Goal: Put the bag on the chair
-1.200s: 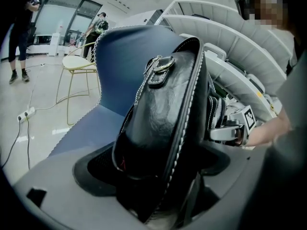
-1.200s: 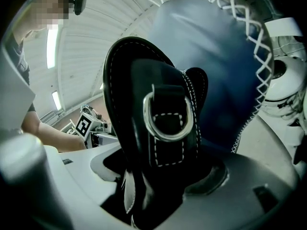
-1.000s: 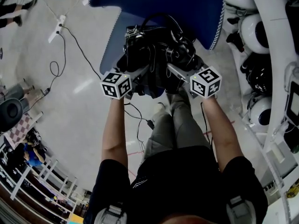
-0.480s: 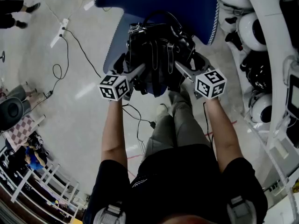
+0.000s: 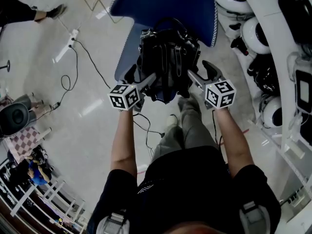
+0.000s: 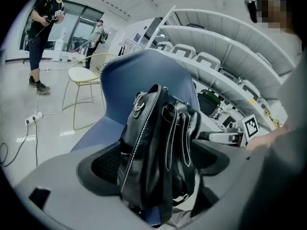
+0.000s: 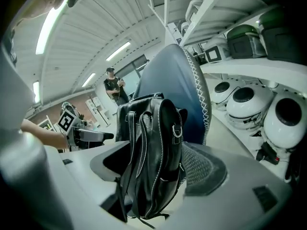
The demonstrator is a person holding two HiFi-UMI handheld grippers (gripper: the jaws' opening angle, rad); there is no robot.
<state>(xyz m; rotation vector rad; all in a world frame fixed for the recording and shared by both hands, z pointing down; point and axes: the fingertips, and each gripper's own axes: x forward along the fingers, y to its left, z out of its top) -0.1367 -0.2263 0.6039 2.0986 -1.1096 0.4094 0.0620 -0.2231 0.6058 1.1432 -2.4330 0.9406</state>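
Note:
A black leather bag (image 5: 168, 57) with white stitching hangs upright between my two grippers, over the seat of a blue chair (image 5: 126, 52) whose backrest rises just behind it. My left gripper (image 5: 139, 77) is shut on the bag's left side. On the opposite side my right gripper (image 5: 202, 72) is shut on it too. In the left gripper view the bag (image 6: 158, 152) fills the gap between the dark jaw pads, with the chair (image 6: 139, 75) behind. The right gripper view shows the same bag (image 7: 153, 157) clamped before the chair back (image 7: 175, 75). The bag's underside is hidden.
White shelving with round white shells (image 5: 253, 33) stands close on the right of the chair. A power strip and cables (image 5: 73, 35) lie on the floor to the left. A pale wire chair (image 6: 84, 75) and a standing person (image 6: 43, 28) are farther off.
Both grippers have carried the bag forward, closer to the chair's backrest, and the bag now stands more upright over the seat. The grip on it has not changed.

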